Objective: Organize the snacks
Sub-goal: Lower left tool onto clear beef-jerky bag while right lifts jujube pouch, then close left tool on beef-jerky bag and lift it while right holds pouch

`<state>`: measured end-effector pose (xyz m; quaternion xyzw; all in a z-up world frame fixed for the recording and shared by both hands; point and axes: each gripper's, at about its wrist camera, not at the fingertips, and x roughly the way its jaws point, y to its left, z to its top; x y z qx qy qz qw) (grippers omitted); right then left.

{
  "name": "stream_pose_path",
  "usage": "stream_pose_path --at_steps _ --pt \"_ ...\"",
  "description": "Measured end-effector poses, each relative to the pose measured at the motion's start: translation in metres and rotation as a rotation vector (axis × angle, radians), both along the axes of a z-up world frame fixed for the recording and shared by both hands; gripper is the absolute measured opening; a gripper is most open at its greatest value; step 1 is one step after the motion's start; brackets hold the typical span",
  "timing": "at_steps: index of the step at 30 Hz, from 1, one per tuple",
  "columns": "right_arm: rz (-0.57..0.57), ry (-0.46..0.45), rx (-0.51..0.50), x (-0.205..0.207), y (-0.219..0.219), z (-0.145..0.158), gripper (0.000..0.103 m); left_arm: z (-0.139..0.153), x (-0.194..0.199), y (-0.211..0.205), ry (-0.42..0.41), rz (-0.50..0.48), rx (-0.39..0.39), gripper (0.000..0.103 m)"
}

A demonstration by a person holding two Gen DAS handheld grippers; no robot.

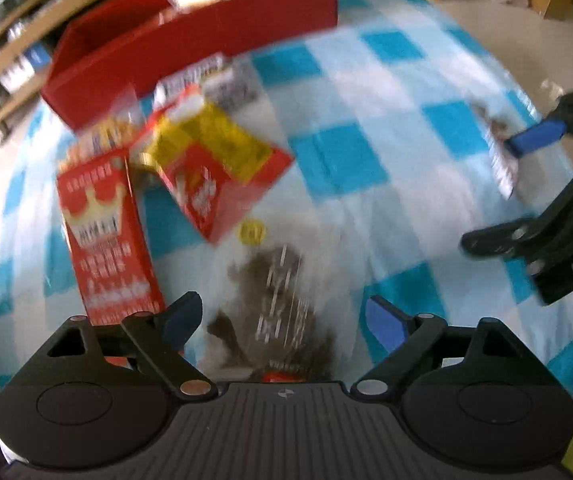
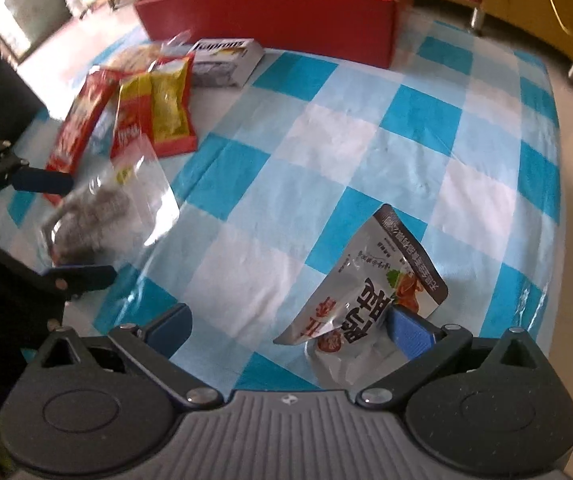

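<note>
A clear bag of dark snacks (image 1: 278, 280) lies on the blue-and-white checked cloth (image 1: 366, 100) between the wide-apart jaws of my left gripper (image 1: 284, 318); the pads do not press it. From the right wrist view the same bag (image 2: 98, 208) sits between the left gripper's fingers (image 2: 42, 180). My right gripper (image 2: 290, 330) stands open over a silver pouch (image 2: 370, 300), whose lower edge lies against the right finger. A red box (image 2: 270, 16) holding pale packets stands at the back.
A red carton with a crown (image 1: 106, 232), a red-and-yellow packet (image 1: 214, 168) and a grey box (image 2: 226, 60) lie crowded at the left, in front of the red box. Bare checked cloth (image 2: 406, 120) spreads through the middle and right. Shelves and furniture ring the table.
</note>
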<state>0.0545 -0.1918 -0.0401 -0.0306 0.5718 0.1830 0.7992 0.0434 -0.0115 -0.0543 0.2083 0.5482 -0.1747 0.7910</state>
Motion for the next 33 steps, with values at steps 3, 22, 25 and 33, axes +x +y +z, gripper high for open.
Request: stream_pose_path --at_steps 3,22,25,33 --pt "0.007 -0.014 -0.009 -0.001 -0.004 0.001 0.096 -0.004 -0.005 0.0 -0.011 -0.026 -0.002 0.089" --pt "-0.175 -0.067 0.096 -0.001 -0.05 0.025 0.045 0.03 -0.017 -0.004 -0.036 0.019 -0.183 0.039" --pt "-0.174 -0.06 0.096 0.002 -0.048 0.022 0.045 0.03 -0.013 -0.002 -0.014 0.041 -0.206 0.04" --pt "-0.225 -0.008 0.086 0.005 -0.055 0.013 0.054 0.01 -0.011 -0.014 0.012 0.033 -0.129 0.059"
